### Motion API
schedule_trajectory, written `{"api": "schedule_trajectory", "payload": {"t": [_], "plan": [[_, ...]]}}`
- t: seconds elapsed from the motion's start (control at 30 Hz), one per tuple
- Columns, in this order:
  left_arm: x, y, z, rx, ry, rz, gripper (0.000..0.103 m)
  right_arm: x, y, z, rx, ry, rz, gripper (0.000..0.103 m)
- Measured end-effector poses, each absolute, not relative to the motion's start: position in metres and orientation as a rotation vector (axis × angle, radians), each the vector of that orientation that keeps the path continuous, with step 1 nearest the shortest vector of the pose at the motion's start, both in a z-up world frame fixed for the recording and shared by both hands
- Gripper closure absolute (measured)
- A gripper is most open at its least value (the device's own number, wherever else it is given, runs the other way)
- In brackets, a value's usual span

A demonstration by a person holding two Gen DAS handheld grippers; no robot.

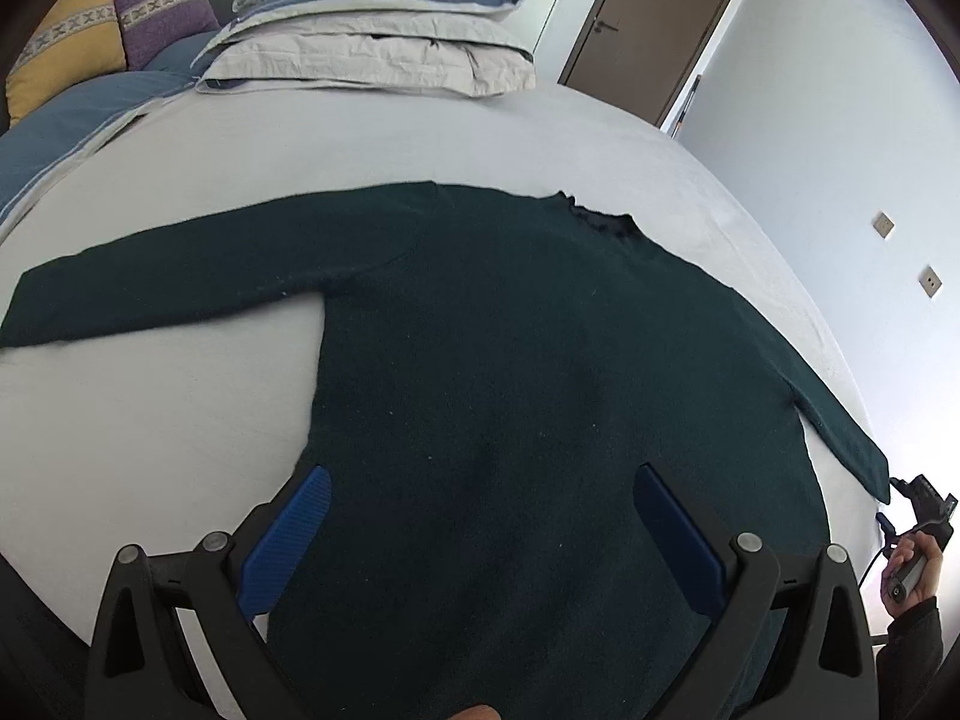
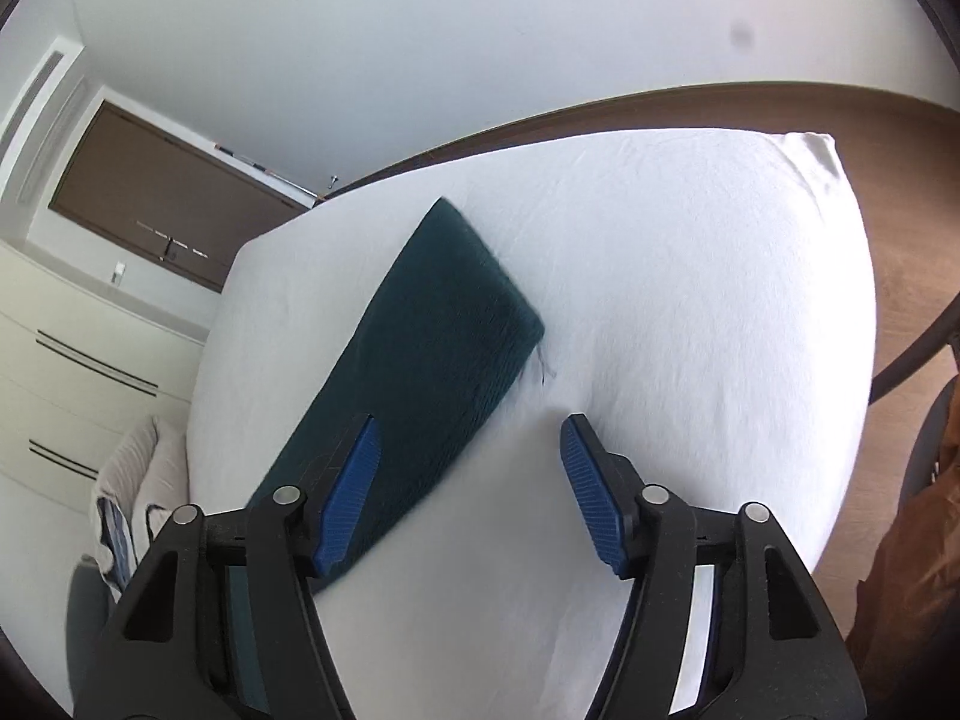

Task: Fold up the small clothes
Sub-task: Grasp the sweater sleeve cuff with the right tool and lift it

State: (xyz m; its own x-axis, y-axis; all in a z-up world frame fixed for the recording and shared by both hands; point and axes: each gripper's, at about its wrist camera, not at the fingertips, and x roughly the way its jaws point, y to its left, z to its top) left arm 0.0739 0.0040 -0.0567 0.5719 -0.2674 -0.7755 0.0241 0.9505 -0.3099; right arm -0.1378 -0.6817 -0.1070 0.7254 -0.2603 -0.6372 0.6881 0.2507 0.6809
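A dark green knitted long-sleeved sweater (image 1: 510,360) lies spread flat on the white sheet of the bed (image 1: 150,420), its body in the middle of the mattress and both sleeves stretched out sideways. One sleeve reaches toward the left side of the bed; the other runs to the right edge, where its cuff (image 2: 480,300) lies flat on the sheet, with a loose thread beside it.

The left gripper (image 1: 480,534) hangs over the sweater's lower body with its blue ribbed pads (image 1: 288,540) spread wide, nothing pinched between them. The right gripper (image 2: 471,492) is near the cuff end of the right sleeve, its jaws apart and empty; the left pad is in front of the sleeve fabric, the other over bare sheet. Whether either pad touches cannot be told.

At the far end of the bed sits a stack of folded beige and blue quilts (image 1: 372,30), with a yellow cushion (image 1: 66,54) and a purple cushion (image 1: 162,6) beside it.
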Motion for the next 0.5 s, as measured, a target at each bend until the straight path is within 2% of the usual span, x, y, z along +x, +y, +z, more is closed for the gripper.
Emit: {"api": "schedule_trajectory", "payload": {"t": [0.03, 0.07, 0.1, 0.2, 0.23, 0.37, 0.5], "plan": [[0.077, 0.004, -0.06, -0.294, 0.964, -0.178, 0.0, -0.136, -0.686, -0.107, 1.129, 0.428, -0.672, 0.048], [0.079, 0.002, -0.062, -0.299, 0.972, -0.182, 0.0, -0.131, -0.69, -0.108, 1.107, 0.431, -0.665, 0.054], [0.083, -0.001, -0.063, -0.295, 0.98, -0.186, 0.0, -0.126, -0.695, -0.11, 1.092, 0.446, -0.656, 0.066], [0.09, -0.007, -0.068, -0.29, 0.999, -0.217, 0.0, -0.112, -0.705, -0.116, 1.078, 0.486, -0.646, 0.092], [0.092, -0.008, -0.069, -0.299, 1.006, -0.226, 0.0, -0.108, -0.704, -0.114, 1.058, 0.497, -0.648, 0.095], [0.101, -0.005, -0.073, -0.355, 1.01, -0.265, 0.0, -0.082, -0.684, -0.089, 0.952, 0.512, -0.591, 0.096], [0.105, 0.003, -0.07, -0.405, 0.992, -0.303, 0.0, -0.021, -0.64, -0.037, 0.808, 0.551, -0.427, 0.096]]}}
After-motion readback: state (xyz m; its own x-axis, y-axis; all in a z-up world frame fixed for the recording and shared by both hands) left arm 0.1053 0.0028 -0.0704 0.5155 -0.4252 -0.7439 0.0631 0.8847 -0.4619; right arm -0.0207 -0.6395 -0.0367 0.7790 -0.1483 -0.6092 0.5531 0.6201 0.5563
